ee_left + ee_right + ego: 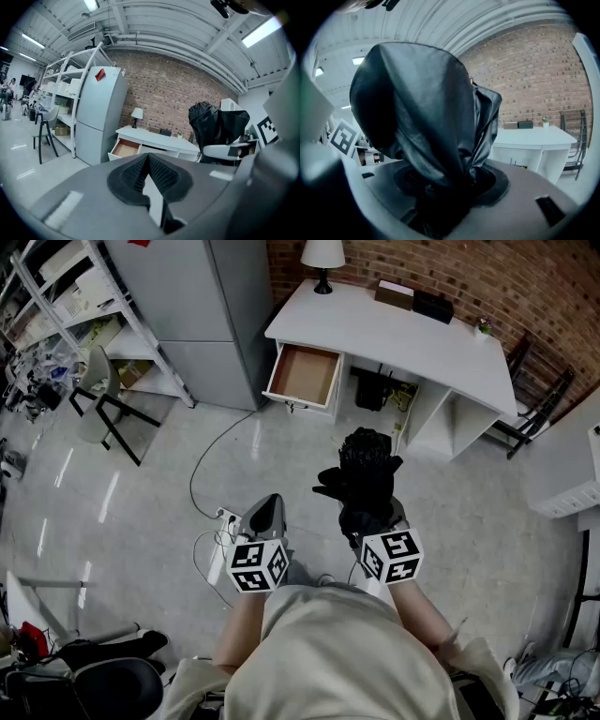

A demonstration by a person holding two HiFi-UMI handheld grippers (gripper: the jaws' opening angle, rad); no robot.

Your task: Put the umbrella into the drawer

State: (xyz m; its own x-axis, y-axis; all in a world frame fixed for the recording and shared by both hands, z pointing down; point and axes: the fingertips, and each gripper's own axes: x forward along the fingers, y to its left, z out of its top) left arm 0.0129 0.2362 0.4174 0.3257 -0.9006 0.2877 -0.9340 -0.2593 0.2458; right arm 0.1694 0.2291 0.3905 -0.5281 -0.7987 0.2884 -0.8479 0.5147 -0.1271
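A folded black umbrella (367, 474) stands up out of my right gripper (367, 514), whose jaws are shut on its lower part. In the right gripper view the umbrella (426, 122) fills most of the frame; in the left gripper view the same umbrella (213, 127) shows at the right. My left gripper (267, 518) is shut with nothing in it; its pads (161, 176) meet. The open wooden drawer (304, 376) juts out of the white desk (412, 338) ahead, and the drawer (124, 148) shows empty. Both grippers are well short of the desk.
A grey cabinet (202, 306) stands left of the desk, with white shelving (84, 306) and a chair (105, 395) further left. A lamp (323, 259) and dark boxes (431, 306) sit on the desk. A cable and power strip (220, 515) lie on the floor near me.
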